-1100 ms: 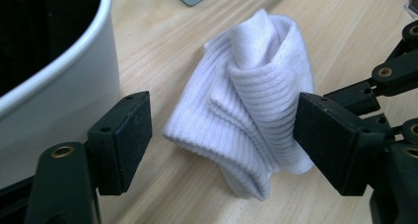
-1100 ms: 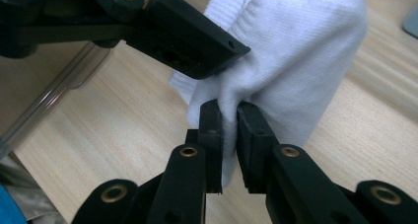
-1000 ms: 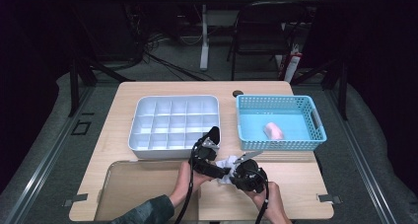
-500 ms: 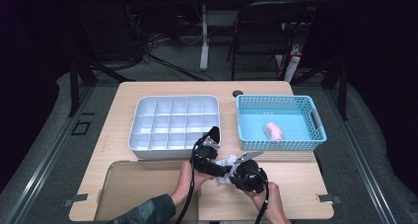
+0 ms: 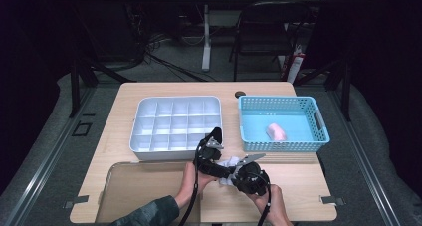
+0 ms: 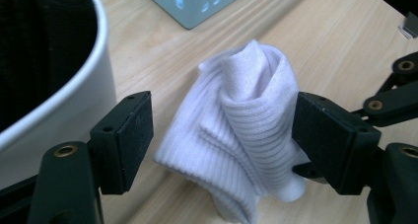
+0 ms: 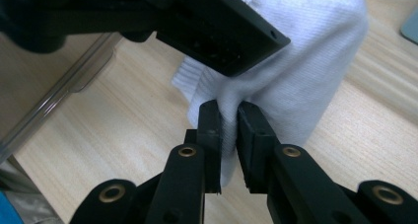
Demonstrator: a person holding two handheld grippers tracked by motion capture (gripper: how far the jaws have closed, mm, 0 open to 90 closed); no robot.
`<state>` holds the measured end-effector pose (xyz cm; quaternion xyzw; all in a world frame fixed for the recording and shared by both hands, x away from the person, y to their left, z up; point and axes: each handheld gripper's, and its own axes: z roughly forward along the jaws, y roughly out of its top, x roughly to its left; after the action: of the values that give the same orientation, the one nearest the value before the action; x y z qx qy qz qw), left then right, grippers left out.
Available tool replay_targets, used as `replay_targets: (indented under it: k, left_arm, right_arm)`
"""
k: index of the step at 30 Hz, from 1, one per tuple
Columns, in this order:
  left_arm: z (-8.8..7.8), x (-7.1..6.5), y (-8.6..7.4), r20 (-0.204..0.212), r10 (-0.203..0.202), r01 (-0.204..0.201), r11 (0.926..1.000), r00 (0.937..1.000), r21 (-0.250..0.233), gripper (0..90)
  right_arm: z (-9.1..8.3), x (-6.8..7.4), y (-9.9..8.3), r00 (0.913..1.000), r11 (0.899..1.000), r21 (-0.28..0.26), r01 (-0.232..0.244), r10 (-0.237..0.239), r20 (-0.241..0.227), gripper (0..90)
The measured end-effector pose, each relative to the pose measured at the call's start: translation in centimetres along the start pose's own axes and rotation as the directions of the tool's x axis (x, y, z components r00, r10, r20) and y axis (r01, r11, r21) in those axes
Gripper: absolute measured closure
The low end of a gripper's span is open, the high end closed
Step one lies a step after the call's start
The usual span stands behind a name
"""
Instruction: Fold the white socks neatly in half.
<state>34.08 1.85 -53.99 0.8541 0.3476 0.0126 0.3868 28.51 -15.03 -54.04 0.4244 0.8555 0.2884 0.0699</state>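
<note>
A white ribbed sock (image 6: 246, 130), loosely rolled, stands on the wooden table between the jaws of my left gripper (image 6: 222, 130). Those jaws are open: the right pad (image 6: 325, 135) touches the sock, while the left pad (image 6: 130, 135) stands apart from it. My right gripper (image 7: 229, 120) is shut on a low fold of the sock (image 7: 305, 76), just below the left gripper's jaw (image 7: 222, 31). In the high view the sock (image 5: 230, 162) lies between the left gripper (image 5: 211, 154) and the right gripper (image 5: 249, 176), near the table's front edge.
A white compartment tray (image 5: 174, 102) lies just behind the hands, its rim (image 6: 74, 100) close to the left jaw. A blue basket (image 5: 318, 129) at the right holds a pink item (image 5: 276, 131). A clear flat lid (image 5: 139, 186) lies at the front left.
</note>
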Motion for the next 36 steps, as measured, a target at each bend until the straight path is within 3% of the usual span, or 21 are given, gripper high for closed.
replay_targets:
  k: [7, 14, 18, 25, 30, 31, 36]
  left_arm:
    - [0.6, -0.3, -0.5, -0.009, -0.002, 0.002, 0.9998, 1.0, 0.019, 24.9]
    - [1.4, 0.6, -0.8, 0.03, -0.06, 0.059, 0.9974, 0.9978, 0.042, 24.4]
    - [1.8, 1.0, -1.1, 0.05, -0.094, 0.091, 0.9938, 0.9943, 0.063, 24.7]
    - [2.2, 1.0, -1.2, 0.084, -0.092, 0.084, 0.9921, 0.9922, 0.093, 32.1]
    - [2.5, 1.0, -1.3, 0.116, -0.087, 0.075, 0.9911, 0.9894, 0.11, 39.3]
    - [2.6, 1.0, -1.3, 0.132, -0.092, 0.076, 0.9899, 0.987, 0.119, 41.2]
    - [2.6, 1.2, -1.3, 0.147, -0.091, 0.072, 0.9892, 0.985, 0.127, 44.0]
  right_arm:
    - [0.1, 0.3, -0.2, 0.9999, 1.0, -0.001, 0.007, -0.007, 0.012, 81.1]
    - [0.3, 0.2, -0.2, 0.9998, 1.0, 0.018, 0.019, -0.019, 0.011, 80.5]
    - [0.6, 0.5, -0.3, 0.9999, 1.0, 0.011, -0.001, 0.001, 0.015, 79.9]
    - [0.8, 0.6, -0.4, 1.0, 0.999, 0.037, 0.001, -0.001, 0.01, 78.1]
    - [0.8, 0.6, -0.5, 1.0, 0.998, 0.06, 0.0, 0.001, -0.008, 71.4]
    - [0.6, 0.5, -0.7, 0.9998, 0.996, 0.088, 0.009, -0.008, -0.017, 68.1]
    - [-0.1, 0.0, -1.7, 0.9987, 0.996, 0.085, 0.001, 0.003, -0.051, 58.6]
